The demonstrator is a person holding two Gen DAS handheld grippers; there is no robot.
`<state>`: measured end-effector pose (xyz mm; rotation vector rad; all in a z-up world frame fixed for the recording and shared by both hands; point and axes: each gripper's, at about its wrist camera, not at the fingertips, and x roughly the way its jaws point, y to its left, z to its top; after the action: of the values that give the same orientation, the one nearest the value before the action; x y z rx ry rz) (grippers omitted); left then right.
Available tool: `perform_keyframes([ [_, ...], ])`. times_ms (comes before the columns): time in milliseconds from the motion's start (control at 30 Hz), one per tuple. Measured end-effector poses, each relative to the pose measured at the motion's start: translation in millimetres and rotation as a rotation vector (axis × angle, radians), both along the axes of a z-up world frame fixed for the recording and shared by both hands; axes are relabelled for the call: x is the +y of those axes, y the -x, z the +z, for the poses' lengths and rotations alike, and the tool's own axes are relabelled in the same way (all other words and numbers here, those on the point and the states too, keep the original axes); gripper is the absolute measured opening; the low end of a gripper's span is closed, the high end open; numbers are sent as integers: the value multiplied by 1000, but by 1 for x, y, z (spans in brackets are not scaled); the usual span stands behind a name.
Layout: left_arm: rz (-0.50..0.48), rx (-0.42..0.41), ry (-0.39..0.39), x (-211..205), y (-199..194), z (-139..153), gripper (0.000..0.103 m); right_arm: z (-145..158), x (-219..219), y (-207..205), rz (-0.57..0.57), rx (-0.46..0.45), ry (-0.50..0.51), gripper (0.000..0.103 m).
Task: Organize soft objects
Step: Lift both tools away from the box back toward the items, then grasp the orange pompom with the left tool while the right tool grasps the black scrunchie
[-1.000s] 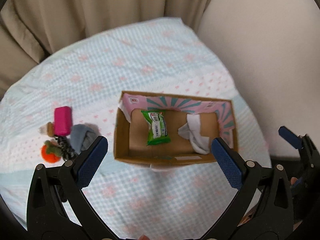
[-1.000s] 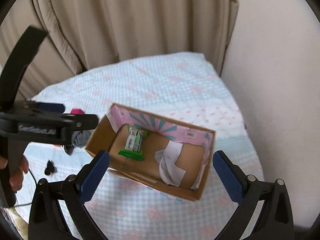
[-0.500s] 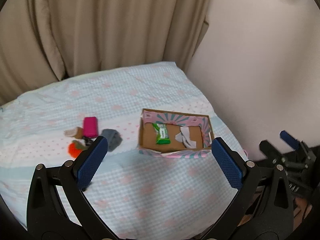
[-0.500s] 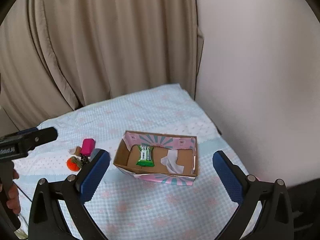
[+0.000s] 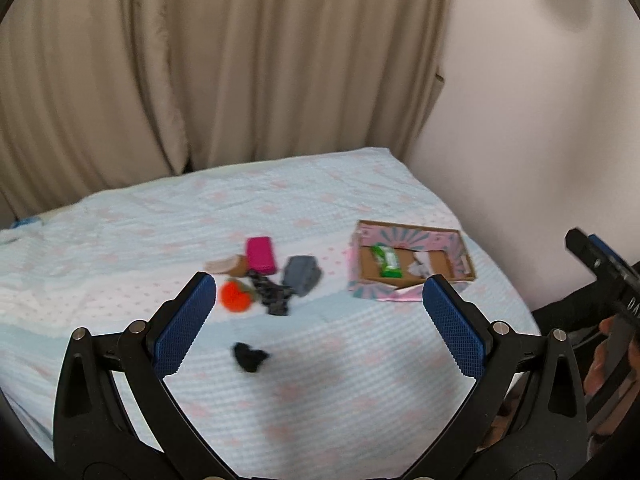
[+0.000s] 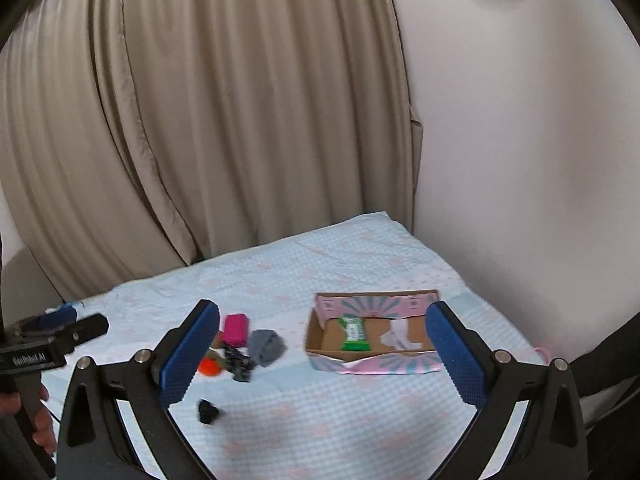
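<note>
A shallow cardboard box (image 5: 409, 285) (image 6: 372, 363) with a pink patterned rim sits on the bed at the right, holding a green packet (image 5: 385, 260) (image 6: 353, 333) and a white tissue (image 5: 418, 267) (image 6: 397, 336). Left of it lies a cluster: a pink block (image 5: 261, 254) (image 6: 235, 329), a grey cloth (image 5: 301, 273) (image 6: 265, 345), an orange ball (image 5: 235, 297) (image 6: 209, 366), a dark patterned piece (image 5: 273, 295) (image 6: 238, 362) and a beige item (image 5: 226, 265). A small black piece (image 5: 249, 357) (image 6: 208, 411) lies nearer. My left gripper (image 5: 318, 320) and right gripper (image 6: 322, 352) are open, empty, held back from the bed.
The bed has a pale blue cover with pink marks (image 5: 320, 384). Beige curtains (image 5: 200, 72) hang behind it and a pale wall (image 6: 520, 160) stands to the right. A hand holds the other gripper at each view's edge (image 5: 612, 344) (image 6: 36, 400).
Both grippers have pulled well back and up from the box, so the whole bed and the object cluster now show. Nothing was grasped.
</note>
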<state>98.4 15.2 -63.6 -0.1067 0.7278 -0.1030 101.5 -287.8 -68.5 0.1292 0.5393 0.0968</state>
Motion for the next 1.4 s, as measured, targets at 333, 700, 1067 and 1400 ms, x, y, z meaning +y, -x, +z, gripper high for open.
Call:
perform_keyframes([
  [333,-19,15,-21,85,-28,-50,103,-38,88,-23,62,49,24,103],
  [700,-68,149,21,132,-110,-180,103,-145,163,-96,122,218,-56,103],
  [1067,-127,233,35,142,-194,-309,103,-279,208,-182,133,390,-186,103],
  [1400,-161,272,38,131,-241,-397,98,-384,233,-251,138,525,-234,93],
])
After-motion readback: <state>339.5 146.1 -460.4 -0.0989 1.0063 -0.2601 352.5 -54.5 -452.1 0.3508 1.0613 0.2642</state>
